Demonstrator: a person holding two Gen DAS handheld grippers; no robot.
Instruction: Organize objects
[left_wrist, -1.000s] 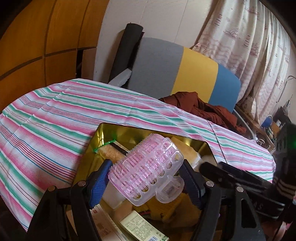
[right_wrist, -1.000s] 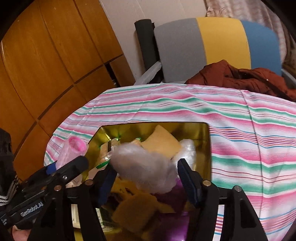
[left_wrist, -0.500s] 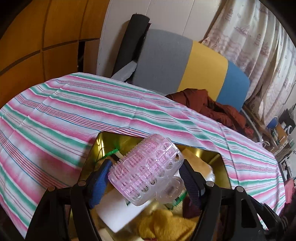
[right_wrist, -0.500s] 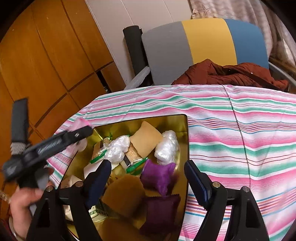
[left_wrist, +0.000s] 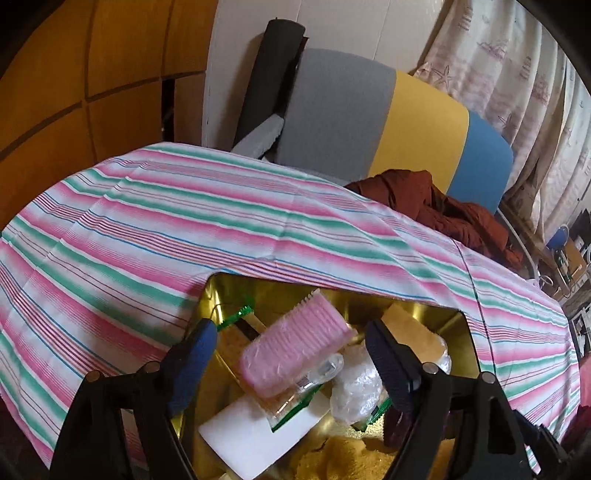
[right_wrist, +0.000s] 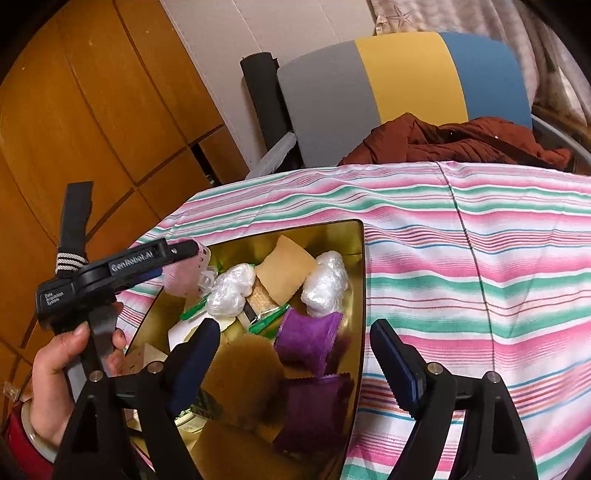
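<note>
Left gripper (left_wrist: 291, 354): jaws just widened, now fully spread; pink hair roller (left_wrist: 295, 343) sits loose between them, pads clear of it, blurred, lying in the gold tin (left_wrist: 424, 310). Right gripper (right_wrist: 295, 354): jaws just opened further, wide, nothing between them, over purple pouches (right_wrist: 306, 336) in the tin. Tin on striped tablecloth (right_wrist: 461, 236).

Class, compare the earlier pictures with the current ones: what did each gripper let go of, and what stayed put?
The left gripper has just opened, dropping the pink hair roller into the gold tin. The right gripper has also just opened; its clear plastic wad now lies in the tin. The striped tablecloth stayed.
</note>
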